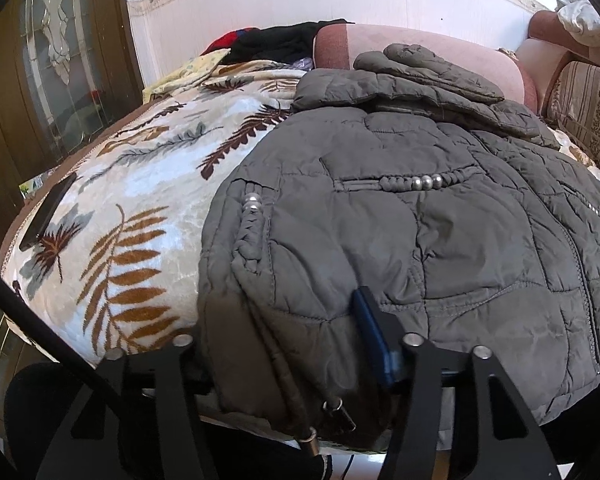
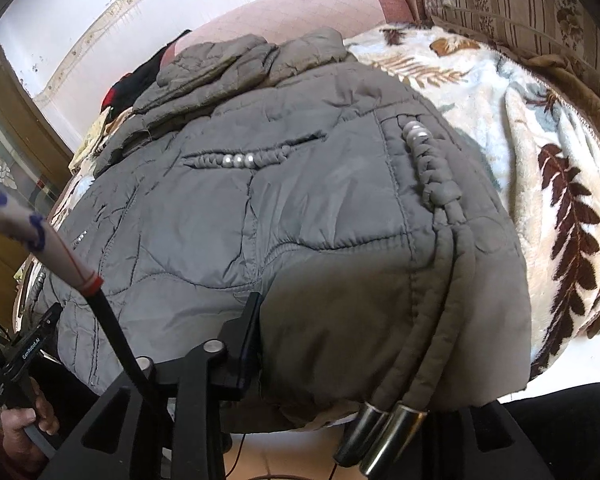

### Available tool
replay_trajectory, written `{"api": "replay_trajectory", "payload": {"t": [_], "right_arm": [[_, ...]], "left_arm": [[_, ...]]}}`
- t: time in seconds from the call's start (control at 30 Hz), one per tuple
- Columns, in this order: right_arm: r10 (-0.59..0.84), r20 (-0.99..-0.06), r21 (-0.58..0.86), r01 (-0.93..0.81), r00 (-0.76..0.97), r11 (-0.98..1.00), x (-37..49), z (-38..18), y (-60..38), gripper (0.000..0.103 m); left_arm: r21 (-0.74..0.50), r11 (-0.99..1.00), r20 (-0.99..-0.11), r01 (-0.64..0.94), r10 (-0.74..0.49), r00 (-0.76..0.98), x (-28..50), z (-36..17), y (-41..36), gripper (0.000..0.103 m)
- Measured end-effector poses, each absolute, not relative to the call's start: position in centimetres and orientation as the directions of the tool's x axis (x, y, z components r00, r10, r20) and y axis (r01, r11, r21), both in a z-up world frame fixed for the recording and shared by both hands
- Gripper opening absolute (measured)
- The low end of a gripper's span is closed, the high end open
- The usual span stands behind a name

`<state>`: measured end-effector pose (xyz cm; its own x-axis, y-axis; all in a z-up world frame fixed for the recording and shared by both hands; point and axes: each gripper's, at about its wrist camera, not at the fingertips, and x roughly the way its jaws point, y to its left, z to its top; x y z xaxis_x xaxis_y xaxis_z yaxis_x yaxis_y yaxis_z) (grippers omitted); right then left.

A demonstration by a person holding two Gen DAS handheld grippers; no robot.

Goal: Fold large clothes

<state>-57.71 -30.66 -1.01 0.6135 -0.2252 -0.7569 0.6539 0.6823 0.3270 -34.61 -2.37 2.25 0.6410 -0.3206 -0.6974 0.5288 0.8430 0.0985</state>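
Observation:
A grey quilted jacket [image 1: 400, 208] lies spread on a leaf-patterned blanket [image 1: 140, 184] on a bed, its hood [image 1: 428, 68] at the far end. My left gripper [image 1: 292, 344] is at the jacket's near hem; the hem fabric bunches between its fingers, and only the blue pad of the right finger [image 1: 374, 336] shows. In the right wrist view the jacket [image 2: 300, 200] fills the frame. My right gripper [image 2: 340, 360] is at the near hem; its left finger [image 2: 244, 344] presses the fabric and the other finger is hidden under the jacket. Drawcords with metal tips [image 2: 384, 428] hang off the hem.
A dark phone [image 1: 48, 212] lies on the blanket's left edge. Black and red clothes [image 1: 276, 42] and a pink bolster [image 1: 420, 52] lie at the far end. A striped sofa back [image 2: 520, 4] stands on the right. A wooden glass door [image 1: 52, 60] is on the left.

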Motion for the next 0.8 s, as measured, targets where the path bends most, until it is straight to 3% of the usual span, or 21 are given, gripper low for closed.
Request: {"api": "replay_trajectory", "payload": {"t": [0.07, 0.1, 0.8], "right_arm": [[-0.246, -0.741, 0.312, 0.645, 0.624, 0.697, -57.80, -0.46, -30.30, 0.026], [-0.257, -0.735, 0.304, 0.643, 0.628, 0.703, -57.84, -0.23, -30.17, 0.024], [-0.248, -0.756, 0.297, 0.656, 0.605, 0.694, -57.24, -0.74, -30.26, 0.026]], "left_arm": [[0.118, 0.850, -0.684, 0.513, -0.305, 0.663, -34.78, 2.49, -2.38, 0.036], [0.119, 0.852, -0.682, 0.510, -0.303, 0.666, -34.80, 2.55, -2.36, 0.034], [0.182, 0.843, -0.670, 0.506, -0.270, 0.691, -35.10, 2.09, -2.81, 0.035]]}}
